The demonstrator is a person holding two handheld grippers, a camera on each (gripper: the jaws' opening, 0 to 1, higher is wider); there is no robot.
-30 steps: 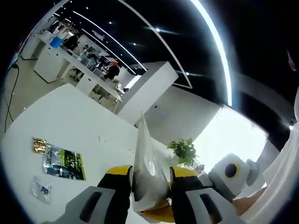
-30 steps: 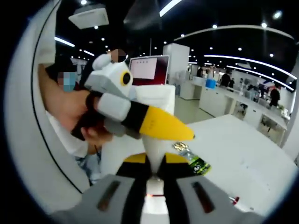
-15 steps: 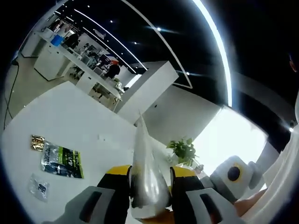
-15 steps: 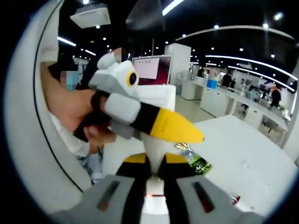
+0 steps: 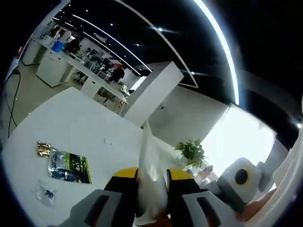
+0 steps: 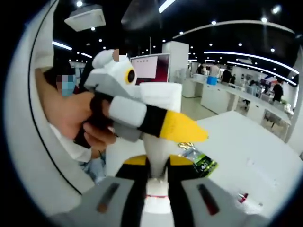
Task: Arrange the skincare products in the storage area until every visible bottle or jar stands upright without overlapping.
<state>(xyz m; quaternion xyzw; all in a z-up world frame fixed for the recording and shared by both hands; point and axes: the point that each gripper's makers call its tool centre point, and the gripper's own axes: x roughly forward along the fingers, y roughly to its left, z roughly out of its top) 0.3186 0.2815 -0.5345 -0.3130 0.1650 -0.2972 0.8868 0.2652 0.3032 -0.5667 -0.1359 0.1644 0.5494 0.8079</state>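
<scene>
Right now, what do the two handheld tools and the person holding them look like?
Each tool has grey jaw arms with dark slots, black midsections and yellow tips. In the right gripper view, the left tool shows a white and grey body, a black band and a pointed yellow tip. The right tool has the same grey, black and yellow jaws. The person wears a white short sleeve.

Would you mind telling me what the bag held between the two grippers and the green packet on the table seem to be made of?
The bag looks like thin clear plastic film: translucent, glossy, creased, with the background showing faintly through. The green packet seems a printed foil or plastic sachet, lying flat with a sheen on the white table, though it is too small to be sure.
</scene>
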